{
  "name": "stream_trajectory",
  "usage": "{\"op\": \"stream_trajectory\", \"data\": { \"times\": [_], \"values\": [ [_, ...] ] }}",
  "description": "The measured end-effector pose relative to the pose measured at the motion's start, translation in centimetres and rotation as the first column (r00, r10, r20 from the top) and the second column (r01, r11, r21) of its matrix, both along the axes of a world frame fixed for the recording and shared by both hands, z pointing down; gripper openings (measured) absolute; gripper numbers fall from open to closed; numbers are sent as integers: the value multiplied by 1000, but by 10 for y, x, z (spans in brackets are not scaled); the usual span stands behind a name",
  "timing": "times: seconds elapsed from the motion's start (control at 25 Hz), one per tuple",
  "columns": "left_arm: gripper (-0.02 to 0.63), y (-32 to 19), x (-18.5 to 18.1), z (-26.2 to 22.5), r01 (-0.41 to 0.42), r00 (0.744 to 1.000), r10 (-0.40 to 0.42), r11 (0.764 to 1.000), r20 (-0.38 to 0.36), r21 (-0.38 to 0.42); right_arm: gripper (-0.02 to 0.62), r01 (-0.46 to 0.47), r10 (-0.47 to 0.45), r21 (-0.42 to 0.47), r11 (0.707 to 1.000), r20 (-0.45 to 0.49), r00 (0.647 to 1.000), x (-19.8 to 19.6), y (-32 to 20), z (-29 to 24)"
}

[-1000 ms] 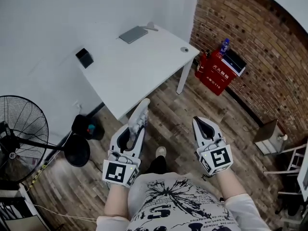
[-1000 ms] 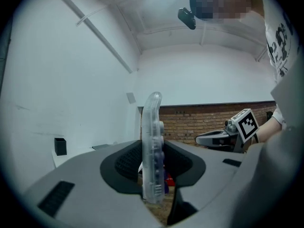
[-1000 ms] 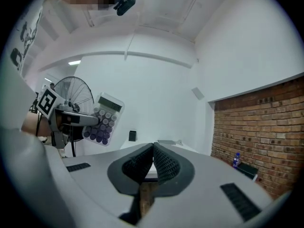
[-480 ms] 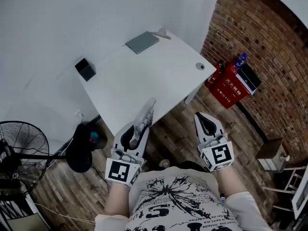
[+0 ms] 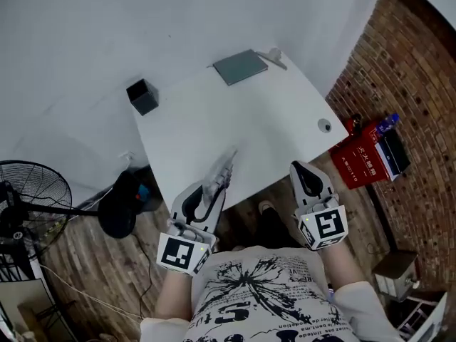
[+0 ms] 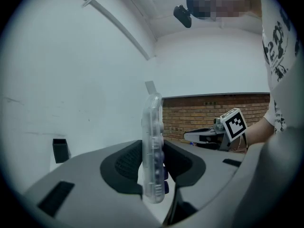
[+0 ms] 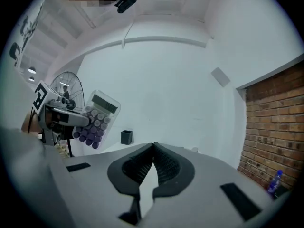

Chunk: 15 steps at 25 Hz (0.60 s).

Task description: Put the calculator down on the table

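Observation:
A clear-cased calculator (image 5: 219,171) with purple keys stands on edge between the jaws of my left gripper (image 5: 212,185), which is shut on its lower end. Its top reaches over the near edge of the white table (image 5: 242,127). In the left gripper view the calculator (image 6: 153,141) shows edge-on between the dark pads (image 6: 124,161). My right gripper (image 5: 303,169) hovers at the table's near edge, shut and empty; its jaws meet tip to tip in the right gripper view (image 7: 153,147). That view also shows the calculator (image 7: 96,119) at the left.
On the table stand a black box (image 5: 142,96) at the far left, a grey flat pad (image 5: 241,66) at the far edge and a small round thing (image 5: 324,125) at the right. A floor fan (image 5: 28,205) is left; a red box (image 5: 365,161) sits by the brick wall.
Both grippers have travelled forward to the table together. The calculator, earlier over the wooden floor, now hangs over the table's near edge. Both grips are unchanged.

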<state>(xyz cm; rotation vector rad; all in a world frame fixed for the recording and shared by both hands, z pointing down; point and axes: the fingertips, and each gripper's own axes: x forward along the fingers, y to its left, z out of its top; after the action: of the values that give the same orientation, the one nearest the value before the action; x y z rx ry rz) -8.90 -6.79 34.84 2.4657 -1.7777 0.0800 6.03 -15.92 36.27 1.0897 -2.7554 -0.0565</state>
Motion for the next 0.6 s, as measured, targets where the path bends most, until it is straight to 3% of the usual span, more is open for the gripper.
{"op": "stream_trajectory", "data": {
  "times": [0.24, 0.6],
  "values": [
    [140, -73, -4, 0, 152, 988, -152, 988, -12, 6, 14, 153, -153, -3, 988, 2, 988, -22, -98, -6],
    [140, -164, -4, 37, 336, 940, -338, 941, -50, -45, 14, 354, -354, -36, 935, -14, 935, -48, -200, 18]
  ]
}}
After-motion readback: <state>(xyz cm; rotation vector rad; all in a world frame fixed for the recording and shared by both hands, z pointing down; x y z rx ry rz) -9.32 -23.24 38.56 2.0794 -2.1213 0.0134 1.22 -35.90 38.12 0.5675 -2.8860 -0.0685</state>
